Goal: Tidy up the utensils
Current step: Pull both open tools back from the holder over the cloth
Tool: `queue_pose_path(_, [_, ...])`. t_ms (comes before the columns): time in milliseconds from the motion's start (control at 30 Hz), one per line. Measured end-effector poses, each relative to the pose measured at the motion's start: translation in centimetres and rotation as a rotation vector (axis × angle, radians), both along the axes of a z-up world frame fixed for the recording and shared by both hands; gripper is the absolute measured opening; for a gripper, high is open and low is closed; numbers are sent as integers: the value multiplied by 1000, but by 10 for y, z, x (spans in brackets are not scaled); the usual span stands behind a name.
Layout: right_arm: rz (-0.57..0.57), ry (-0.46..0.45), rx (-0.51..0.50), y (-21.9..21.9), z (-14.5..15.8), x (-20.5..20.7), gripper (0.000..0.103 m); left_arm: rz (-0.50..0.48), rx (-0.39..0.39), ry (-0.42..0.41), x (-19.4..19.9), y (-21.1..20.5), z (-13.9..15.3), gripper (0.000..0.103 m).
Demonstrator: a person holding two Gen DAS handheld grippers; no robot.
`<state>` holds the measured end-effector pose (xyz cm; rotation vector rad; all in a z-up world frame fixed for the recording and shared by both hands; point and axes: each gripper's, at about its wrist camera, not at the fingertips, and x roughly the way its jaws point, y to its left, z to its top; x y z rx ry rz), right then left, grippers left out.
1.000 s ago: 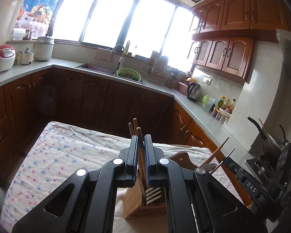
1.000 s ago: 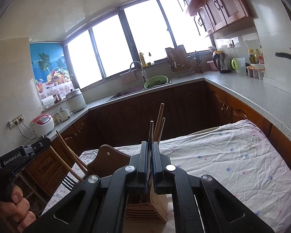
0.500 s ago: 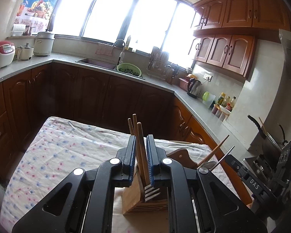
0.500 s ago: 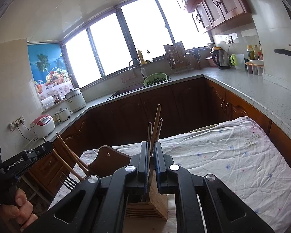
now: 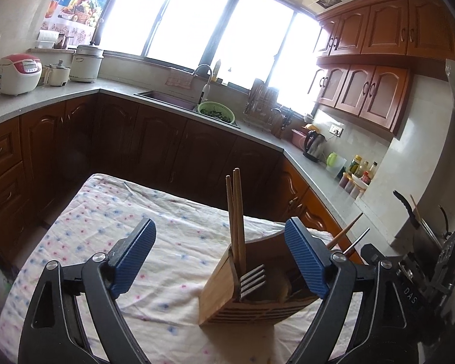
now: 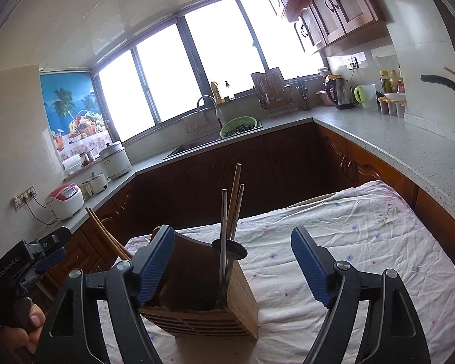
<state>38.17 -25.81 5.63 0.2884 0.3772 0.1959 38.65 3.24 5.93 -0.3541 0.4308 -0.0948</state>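
Note:
A slatted wooden utensil holder (image 5: 227,297) (image 6: 242,303) stands on the cloth-covered table. In the left wrist view, wooden chopsticks (image 5: 236,212) and a metal fork (image 5: 252,282) stand in it. In the right wrist view, chopsticks (image 6: 235,200), a metal handle (image 6: 224,230) and a spoon bowl (image 6: 230,250) stick out of it. My left gripper (image 5: 221,261) is open and empty over the holder. My right gripper (image 6: 232,264) is open and empty over it from the other side. Each gripper shows at the other view's edge.
The table carries a white flowered cloth (image 5: 100,227) (image 6: 364,236). Brown kitchen cabinets and a grey counter (image 6: 394,139) wrap around behind, with a sink, a green colander (image 5: 217,112), a kettle (image 6: 341,92) and rice cookers (image 5: 18,74).
Both grippers were shut on utensils over the holder and have opened wide. The chopsticks and the metal utensils now stand free in the holder.

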Motion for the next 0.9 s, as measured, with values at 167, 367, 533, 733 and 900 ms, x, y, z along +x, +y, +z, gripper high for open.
queue_pose_path(167, [16,-1,-5,3,2,-7,85,2,4,6,-12,3,0,94])
queue_pose_path(367, [36,-6,5,4,8,-21,88,-3,12,12,-31,4,3,98])
queue_pose_path(533, [59,-6,33,1,12,-46,92,-8,28,0,-58,4,6,103])
queue_pose_path(733, [76,-22,21,0,18,-82,99,-9,75,-2,-94,-2,7,103])
queue_pose_path(900, [88,-45,-8,4,20,-115,101,-16,122,-11,-130,-6,6,103])
